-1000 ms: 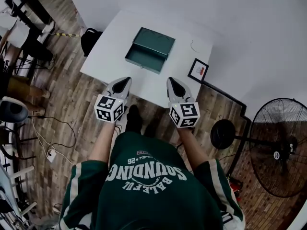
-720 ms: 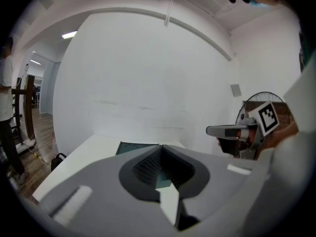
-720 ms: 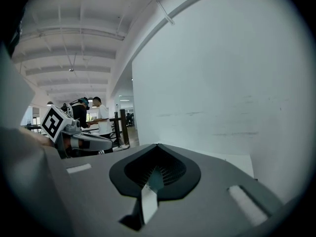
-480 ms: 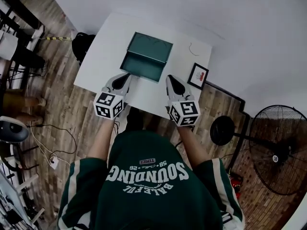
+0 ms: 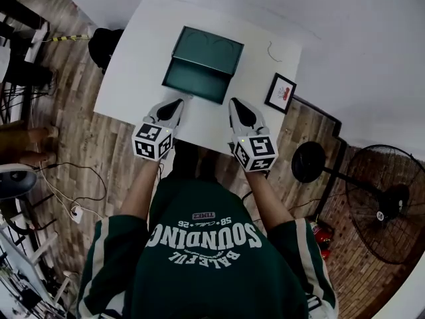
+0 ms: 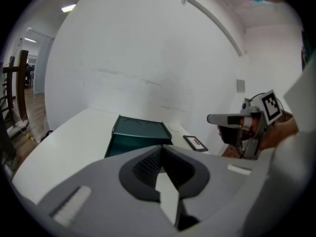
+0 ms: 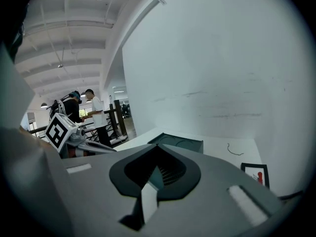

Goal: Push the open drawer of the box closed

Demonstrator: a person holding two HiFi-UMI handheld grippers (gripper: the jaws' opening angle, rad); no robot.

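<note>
White table (image 5: 126, 78) by white wall (image 5: 345, 18), wood floor (image 5: 86, 145), fan (image 5: 388, 205) at rt; green box (image 5: 207, 50) mid-table, drawer (image 5: 196, 85) open twd person, frame (image 5: 280, 93) beside; left gripper (image 5: 176, 103) & right gripper (image 5: 236, 105) near drawer front, jaws closed, empty.

The person holds both grippers out in front of the body, side by side and apart, tips pointing forward. The left gripper (image 5: 178, 102) has its jaws pressed together, with nothing between them. The right gripper (image 5: 234, 103) is the same. The left forearm (image 5: 141, 195) and the right forearm (image 5: 267, 201) are bare.
</note>
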